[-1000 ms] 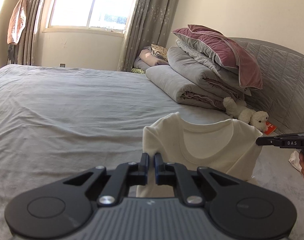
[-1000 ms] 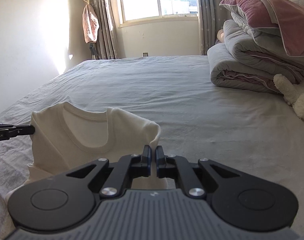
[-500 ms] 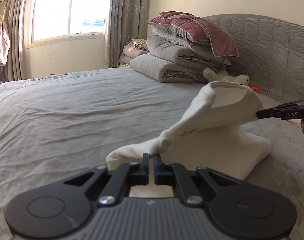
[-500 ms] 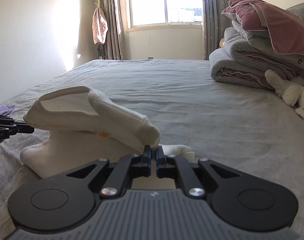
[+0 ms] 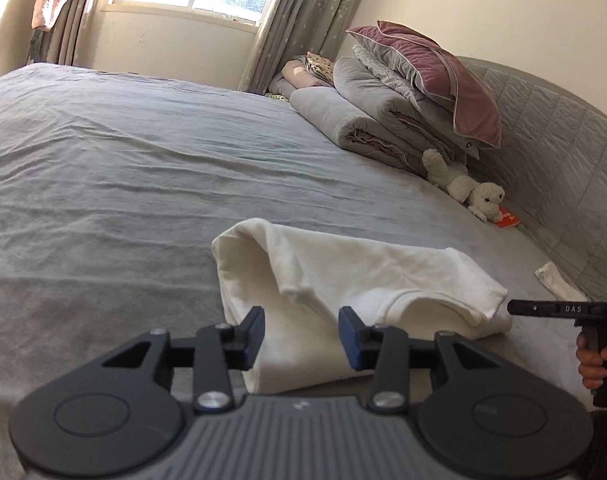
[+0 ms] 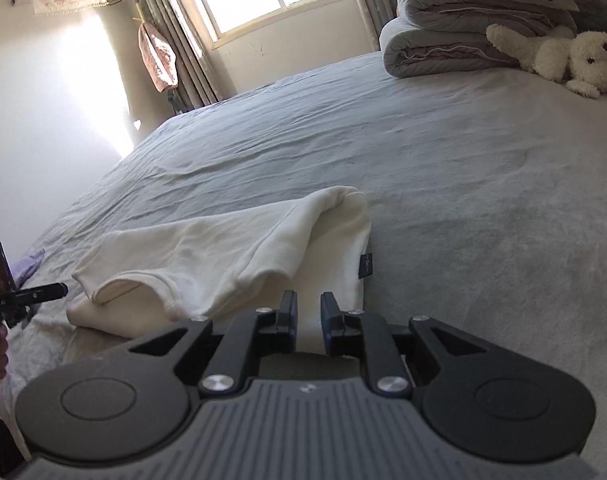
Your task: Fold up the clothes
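A cream-white shirt (image 5: 355, 280) lies folded over on the grey bed, its neckline facing the near edge. It also shows in the right wrist view (image 6: 231, 256). My left gripper (image 5: 301, 332) is open just above the shirt's near left edge, holding nothing. My right gripper (image 6: 307, 314) is open with a narrower gap, over the shirt's near right edge, holding nothing. The right gripper's tip shows in the left wrist view (image 5: 519, 308), just off the shirt's corner. The left gripper's tip shows in the right wrist view (image 6: 55, 290).
Grey bedsheet (image 5: 143, 184) spreads wide to the left and ahead. Folded quilts and a pink pillow (image 5: 403, 108) are stacked at the headboard, with a white plush dog (image 5: 467, 188) beside them. A small white cloth (image 5: 555, 280) lies by the headboard. A window is behind.
Both grippers lowered the shirt's top half onto its lower half, then opened and let go. The shirt now lies folded on the bed.
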Motion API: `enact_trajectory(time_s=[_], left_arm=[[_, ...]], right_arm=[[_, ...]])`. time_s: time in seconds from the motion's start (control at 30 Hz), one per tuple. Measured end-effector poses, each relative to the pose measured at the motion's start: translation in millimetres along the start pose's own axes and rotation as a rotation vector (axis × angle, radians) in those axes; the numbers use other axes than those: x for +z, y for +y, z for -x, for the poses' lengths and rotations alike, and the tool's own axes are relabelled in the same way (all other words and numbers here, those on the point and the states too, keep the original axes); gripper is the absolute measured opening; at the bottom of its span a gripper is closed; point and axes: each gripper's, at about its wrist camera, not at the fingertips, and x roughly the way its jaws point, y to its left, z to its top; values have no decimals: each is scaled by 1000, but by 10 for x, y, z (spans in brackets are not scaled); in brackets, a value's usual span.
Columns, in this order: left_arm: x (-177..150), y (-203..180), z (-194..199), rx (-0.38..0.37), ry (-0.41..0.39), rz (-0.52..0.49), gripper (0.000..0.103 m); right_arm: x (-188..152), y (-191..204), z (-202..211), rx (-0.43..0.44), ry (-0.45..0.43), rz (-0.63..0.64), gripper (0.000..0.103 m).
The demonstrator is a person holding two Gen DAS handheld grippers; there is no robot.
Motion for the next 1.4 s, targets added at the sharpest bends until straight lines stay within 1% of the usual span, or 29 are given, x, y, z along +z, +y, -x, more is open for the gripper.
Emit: enact_trajectory(time_s=[0.03,0.07,0.1,0.13,0.3,0.33,0.37,0.4,0.43,0.47,0.57,0.63,0.67,0.7,0.77,0.83,0.87,0.97,1.03,1.07,1.13,1.17,1.2,1.23,1.27,1.3,1.4], left_arm=[[23,22,-8,-16,-6,48,52],[41,44,-18,-33,-12,99,59],[54,64,-34,-46,-15,145,63],[61,72,-62,-50,-15,177,63],[29,56,-219,-14,15,266,59],[16,52,-250,-5,23,280,57],[3,48,-280,4,32,295,48],[-11,44,-311,13,40,309,29],[-24,40,-341,23,49,323,16],[-34,34,-338,22,43,335,9],[-60,30,-239,-7,-5,372,8],[-96,63,-152,-30,-33,419,8],[-138,90,-130,-31,-33,437,8],[-192,113,-142,-12,-20,438,8],[-305,134,-241,43,16,405,8],[-395,130,-326,88,39,367,8],[-414,103,-342,100,35,347,9],[-384,47,-337,116,26,300,10],[-316,22,-303,115,21,276,12],[-282,9,-286,114,19,263,15],[-214,-16,-252,112,15,239,25],[-180,-29,-236,111,13,227,35],[-146,-41,-219,111,10,214,41],[-112,-54,-202,110,8,202,43],[-78,-66,-185,109,6,190,46],[-43,-77,-176,115,-1,176,46],[63,-87,-181,138,-25,146,46]], right_arm=[[2,-8,23,21,-12,-44,44],[16,-10,32,43,-24,-80,54],[29,-13,41,65,-35,-116,55],[42,-15,44,84,-45,-150,55],[57,10,-153,66,-21,-225,55],[60,15,-192,62,-16,-240,55],[63,19,-231,59,-11,-255,55],[65,25,-267,56,-8,-269,48],[59,34,-274,56,-13,-273,37],[67,42,-273,57,-16,-280,15],[75,-13,-171,97,-57,-360,9],[53,-81,-76,122,-91,-411,8],[29,-124,-53,125,-95,-431,8],[-1,-161,-52,114,-90,-435,8],[-69,-195,-110,65,-58,-411,8],[-181,-175,-206,11,-26,-351,7],[-238,-152,-246,-13,-17,-318,5],[-281,-88,-204,-34,-38,-282,6],[-247,-58,-169,-40,-36,-255,11],[-227,-43,-152,-43,-35,-237,16],[-180,-22,-108,-62,-38,-199,22],[-157,-11,-85,-71,-40,-180,29],[-141,-6,-62,-79,-46,-169,33],[-126,0,-38,-87,-51,-157,35],[-113,12,-14,-99,-59,-146,39],[-95,23,11,-115,-69,-135,41],[-9,67,20,-163,-104,-84,41]])
